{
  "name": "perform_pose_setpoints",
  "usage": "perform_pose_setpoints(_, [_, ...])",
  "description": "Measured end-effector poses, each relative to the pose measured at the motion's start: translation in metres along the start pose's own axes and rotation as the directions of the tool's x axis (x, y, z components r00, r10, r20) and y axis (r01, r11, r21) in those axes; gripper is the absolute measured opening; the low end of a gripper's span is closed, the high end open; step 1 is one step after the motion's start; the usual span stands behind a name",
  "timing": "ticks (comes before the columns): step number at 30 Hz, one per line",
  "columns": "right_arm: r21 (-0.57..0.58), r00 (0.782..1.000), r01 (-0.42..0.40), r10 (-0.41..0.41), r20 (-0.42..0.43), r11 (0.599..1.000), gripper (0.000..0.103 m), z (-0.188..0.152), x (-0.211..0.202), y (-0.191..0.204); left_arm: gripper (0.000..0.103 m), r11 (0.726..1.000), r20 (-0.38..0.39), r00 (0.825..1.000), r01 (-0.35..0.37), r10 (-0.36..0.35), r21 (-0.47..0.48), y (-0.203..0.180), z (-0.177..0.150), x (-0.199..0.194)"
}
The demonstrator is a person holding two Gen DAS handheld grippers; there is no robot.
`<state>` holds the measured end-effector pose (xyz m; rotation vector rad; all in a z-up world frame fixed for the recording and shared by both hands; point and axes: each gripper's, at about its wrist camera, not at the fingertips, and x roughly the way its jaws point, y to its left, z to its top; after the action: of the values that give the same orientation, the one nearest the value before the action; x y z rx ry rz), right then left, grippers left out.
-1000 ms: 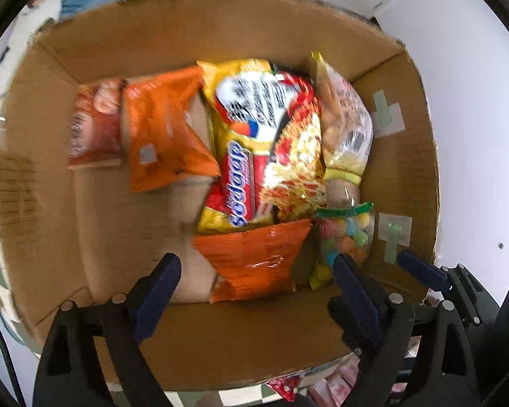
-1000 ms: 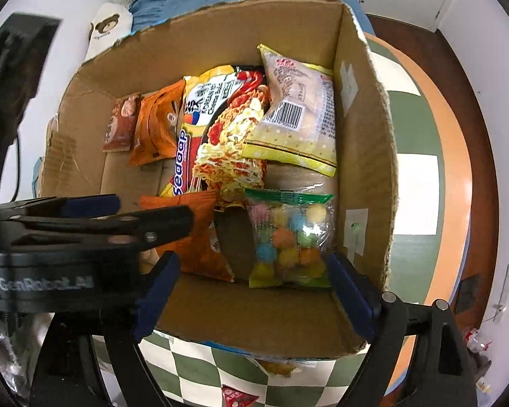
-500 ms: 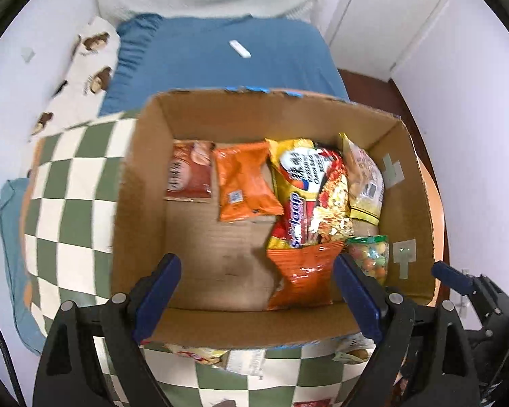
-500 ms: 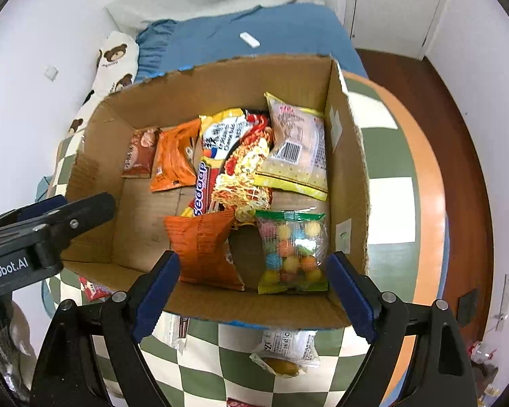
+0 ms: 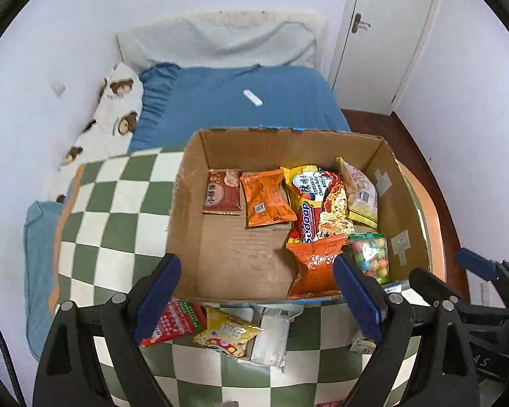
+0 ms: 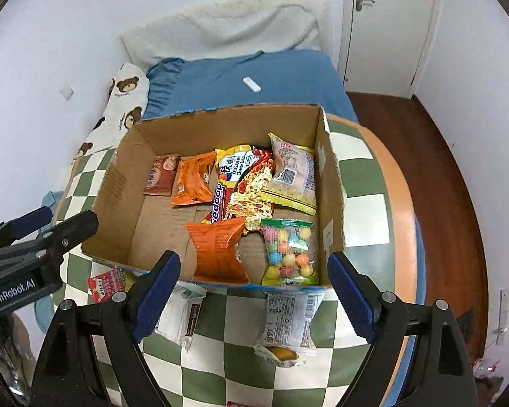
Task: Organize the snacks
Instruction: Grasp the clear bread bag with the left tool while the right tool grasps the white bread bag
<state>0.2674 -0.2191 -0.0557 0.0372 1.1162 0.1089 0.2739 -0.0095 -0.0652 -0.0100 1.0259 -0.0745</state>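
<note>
An open cardboard box [image 5: 186, 203] [image 6: 112, 196] on the checked table holds several snack packets: a brown packet [image 5: 221, 192], two orange packets [image 5: 266, 200] [image 6: 219, 247], a noodle pack [image 5: 317, 203], a pale yellow packet [image 6: 291, 179] and a candy bag [image 6: 288, 251]. Loose packets lie in front of the box: a red one [image 5: 174, 322], a yellow one [image 5: 227, 334], white ones [image 5: 271, 332] [image 6: 181, 315] and a clear one [image 6: 288, 322]. My left gripper [image 5: 254, 296] and right gripper [image 6: 252, 293] are both open and empty, held above the box's near edge.
The table wears a green-and-white checked cloth [image 5: 118, 210] with an orange rim [image 6: 400, 203]. Behind it is a blue bed [image 5: 241, 101] with a bear-print pillow [image 5: 115, 108]. A white door [image 6: 387, 27] and wooden floor [image 6: 451, 176] are at right.
Both grippers have pulled back and up from inside the box. The whole box, the table and the loose packets in front have come into view. Both stay open.
</note>
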Motion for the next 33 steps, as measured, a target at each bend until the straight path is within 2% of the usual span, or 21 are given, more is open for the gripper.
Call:
perform_pose_setpoints(10, [0.029,0.994,-0.029,0.026,0.11,0.999,0.091,-0.022,-0.048,0.004,0.092,1.0,0.107,0.994,-0.011,0.01,0.012,-0.005,-0.019,-0.048])
perform_pose_setpoints(16, [0.056,0.989,-0.063,0.055,0.135,0.996,0.091,-0.03,-0.057,-0.002,0.092,1.0,0.098,0.995,-0.021,0.022,-0.016,-0.003,-0.03,-0.047])
perform_pose_setpoints(21, [0.088,0.993,-0.087,0.08,0.088,0.992,0.091,-0.046,-0.038,-0.021,0.092,0.999,-0.011,0.999,-0.038,0.038,-0.035,-0.004,-0.051,-0.01])
perform_pose_setpoints(24, [0.142,0.996,-0.095,0.094,0.008,0.985,0.091,-0.061,-0.007,-0.042,0.092,0.999,-0.129,0.99,-0.048,0.048,0.003,-0.011,-0.069,0.029])
perform_pose_setpoints(26, [0.175,0.994,-0.094,0.103,-0.04,0.98,0.091,-0.072,0.014,-0.055,0.092,0.999,-0.233,0.972,-0.034,0.04,0.03,-0.018,-0.084,0.064])
perform_pose_setpoints(28, [0.202,0.991,-0.086,0.104,-0.081,0.976,0.091,-0.082,0.035,-0.067,0.092,0.999,-0.304,0.952,-0.03,0.042,0.045,-0.023,-0.095,0.09])
perform_pose_setpoints(31, [0.233,0.985,-0.082,0.115,-0.13,0.969,0.091,-0.092,0.062,-0.082,0.074,0.996,-0.372,0.926,-0.039,0.064,0.075,-0.032,-0.108,0.119])
perform_pose_setpoints(33, [0.238,0.98,-0.079,0.119,-0.16,0.968,0.091,-0.096,0.079,-0.087,0.07,0.995,-0.412,0.908,-0.04,0.072,0.087,-0.035,-0.112,0.136])
